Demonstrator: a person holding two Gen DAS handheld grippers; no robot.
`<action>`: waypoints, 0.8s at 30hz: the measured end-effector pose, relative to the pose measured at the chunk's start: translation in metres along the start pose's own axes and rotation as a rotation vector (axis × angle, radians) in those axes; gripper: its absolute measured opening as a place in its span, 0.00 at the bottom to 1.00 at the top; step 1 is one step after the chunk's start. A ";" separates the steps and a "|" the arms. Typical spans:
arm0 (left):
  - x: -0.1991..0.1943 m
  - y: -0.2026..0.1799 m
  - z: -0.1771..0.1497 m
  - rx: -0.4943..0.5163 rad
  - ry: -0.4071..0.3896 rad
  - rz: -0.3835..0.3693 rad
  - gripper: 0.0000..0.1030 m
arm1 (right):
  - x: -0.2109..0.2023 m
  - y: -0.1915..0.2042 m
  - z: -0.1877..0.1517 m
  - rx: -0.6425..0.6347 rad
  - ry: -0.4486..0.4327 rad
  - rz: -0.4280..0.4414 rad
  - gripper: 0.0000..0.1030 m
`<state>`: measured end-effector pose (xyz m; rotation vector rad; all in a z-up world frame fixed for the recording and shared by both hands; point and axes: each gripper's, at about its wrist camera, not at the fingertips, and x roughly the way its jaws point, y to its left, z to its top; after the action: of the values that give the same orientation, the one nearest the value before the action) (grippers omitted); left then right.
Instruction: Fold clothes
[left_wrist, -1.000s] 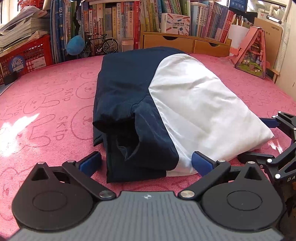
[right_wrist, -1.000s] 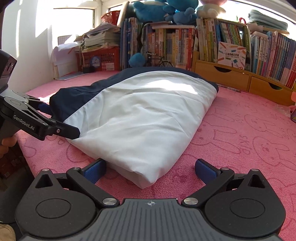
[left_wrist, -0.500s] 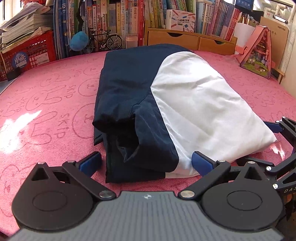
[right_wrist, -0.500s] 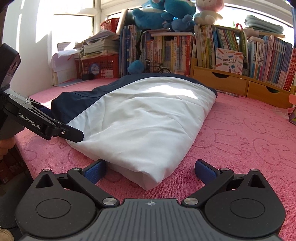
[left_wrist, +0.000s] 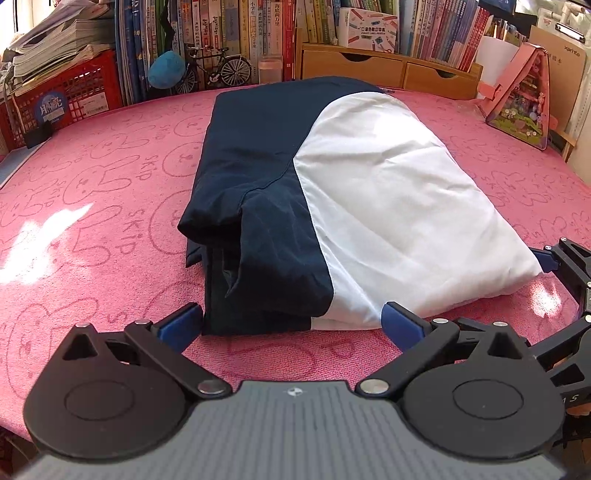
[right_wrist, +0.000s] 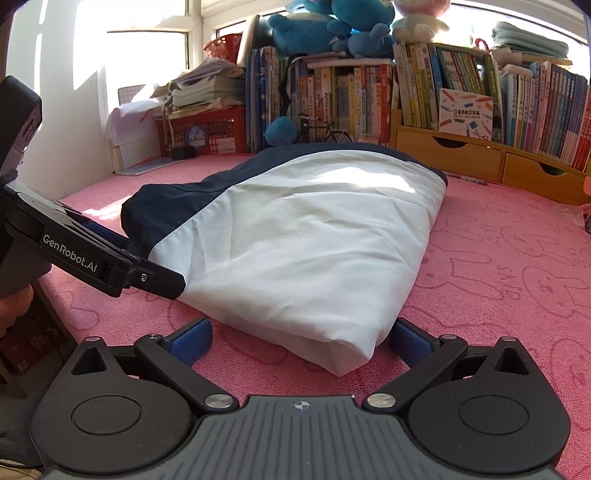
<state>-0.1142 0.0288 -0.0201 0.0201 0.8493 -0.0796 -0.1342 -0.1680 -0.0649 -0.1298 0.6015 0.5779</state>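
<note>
Garment (left_wrist: 332, 206), navy and white, lies folded in a compact bundle on the pink mat (left_wrist: 110, 177). Left gripper (left_wrist: 291, 321) and right gripper (right_wrist: 301, 336) sit spread wide at its near edge, holding nothing, so each straddles a corner.

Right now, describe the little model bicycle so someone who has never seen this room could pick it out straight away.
Start at the long row of upright books along the back edge of the pink rabbit-print cloth. At their foot, left of the wooden drawer unit, stands the model bicycle. It is the only dark, thin-framed, spoked-wheel thing there, beside a round blue plush toy.
</note>
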 end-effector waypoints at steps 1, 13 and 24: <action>-0.001 -0.001 0.000 0.005 0.000 0.004 1.00 | -0.001 0.000 0.001 0.004 0.005 0.004 1.00; -0.004 -0.004 0.001 0.013 0.002 0.023 1.00 | -0.014 0.001 0.015 0.004 0.049 -0.035 1.00; -0.007 -0.001 0.004 -0.014 0.012 0.010 1.00 | -0.019 0.007 0.023 -0.073 0.058 -0.060 1.00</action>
<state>-0.1162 0.0281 -0.0119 0.0120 0.8617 -0.0639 -0.1395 -0.1643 -0.0345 -0.2333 0.6306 0.5400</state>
